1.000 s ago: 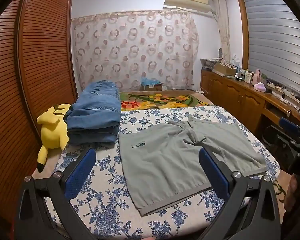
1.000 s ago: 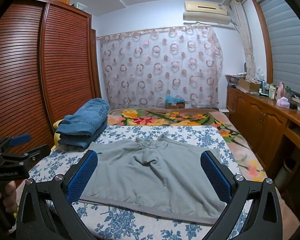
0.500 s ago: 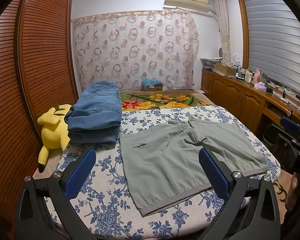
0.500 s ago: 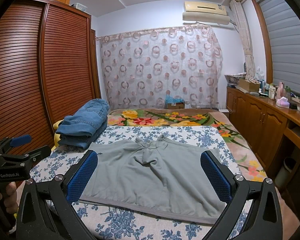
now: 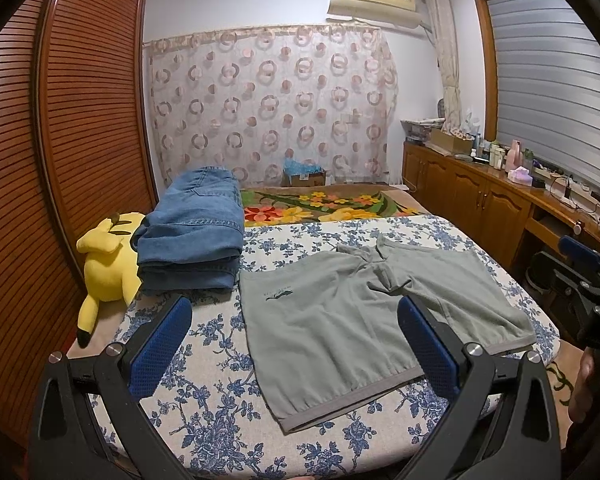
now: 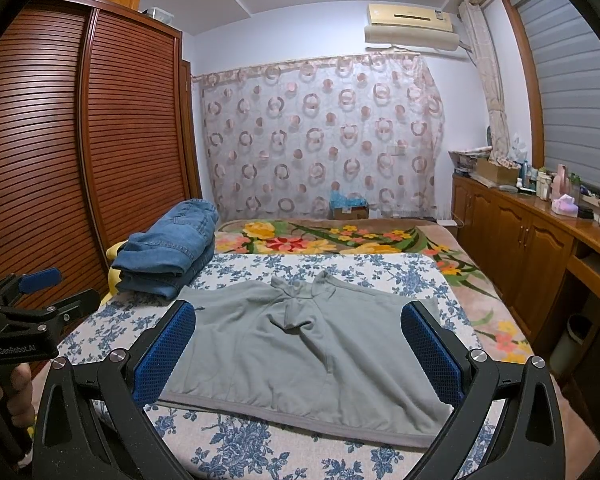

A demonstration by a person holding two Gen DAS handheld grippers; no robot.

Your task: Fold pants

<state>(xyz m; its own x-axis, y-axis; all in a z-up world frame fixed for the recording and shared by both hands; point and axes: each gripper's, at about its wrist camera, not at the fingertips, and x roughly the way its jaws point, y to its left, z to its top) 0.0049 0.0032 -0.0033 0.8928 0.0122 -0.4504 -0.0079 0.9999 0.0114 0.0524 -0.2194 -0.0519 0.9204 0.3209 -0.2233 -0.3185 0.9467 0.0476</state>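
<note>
Grey-green shorts (image 5: 360,316) lie spread flat on the blue-flowered bed sheet (image 5: 204,412), waistband toward me; they also show in the right wrist view (image 6: 300,356). My left gripper (image 5: 296,344) is open and empty, held above the near left of the shorts. My right gripper (image 6: 300,348) is open and empty, held above the waistband. Each gripper shows at the edge of the other's view: the right one (image 5: 580,276) and the left one (image 6: 28,304).
A stack of folded blue jeans (image 5: 196,232) sits at the far left of the bed, next to a yellow plush toy (image 5: 108,264). A louvred wooden wardrobe (image 6: 60,160) stands to the left, and wooden cabinets (image 6: 540,248) with bottles stand to the right. A flowered blanket (image 5: 324,204) lies beyond.
Both grippers stay open with only a slight drift of view. The shorts have not moved.
</note>
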